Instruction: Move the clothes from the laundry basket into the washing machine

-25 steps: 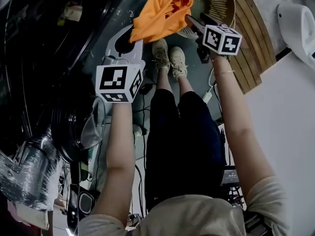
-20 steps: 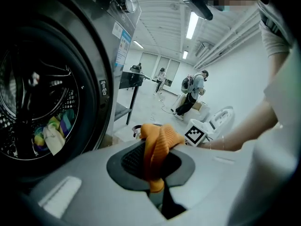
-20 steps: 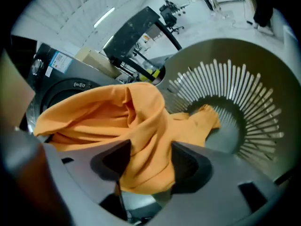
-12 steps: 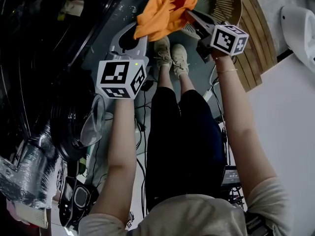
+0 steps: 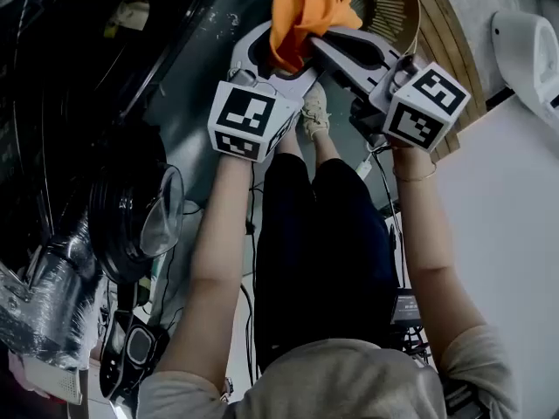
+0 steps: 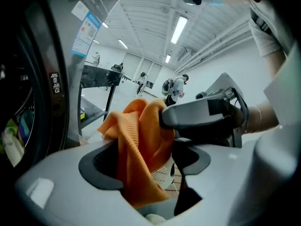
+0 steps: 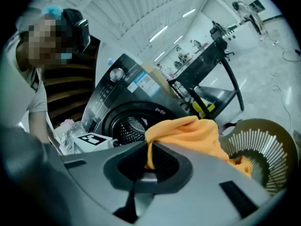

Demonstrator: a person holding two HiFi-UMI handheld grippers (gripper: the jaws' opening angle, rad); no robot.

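Orange cloth [image 5: 306,11], seemingly soft, light and floppy, hangs at twelve o'clock, pinched in the closed jaws of the right gripper [image 5: 319,44]. The jaws of the left gripper [image 5: 278,58] have just opened, with the cloth loose between them. Bunched folds look best to grip.

The round drum mouth [image 7: 127,125] of the dark grey washing machine [image 7: 109,99] is seen open and unblocked, its round glass door [image 5: 160,215] swung off it. In front of the machine the way is crowded. The left gripper [image 6: 146,166], jaws just opened, has the orange knitted cloth [image 5: 301,7] hanging between them. It is crossed by the right gripper [image 7: 146,157], jaws just closed on that cloth. Away from the machine, room is bounded by the slatted tan laundry basket [image 5: 397,11].
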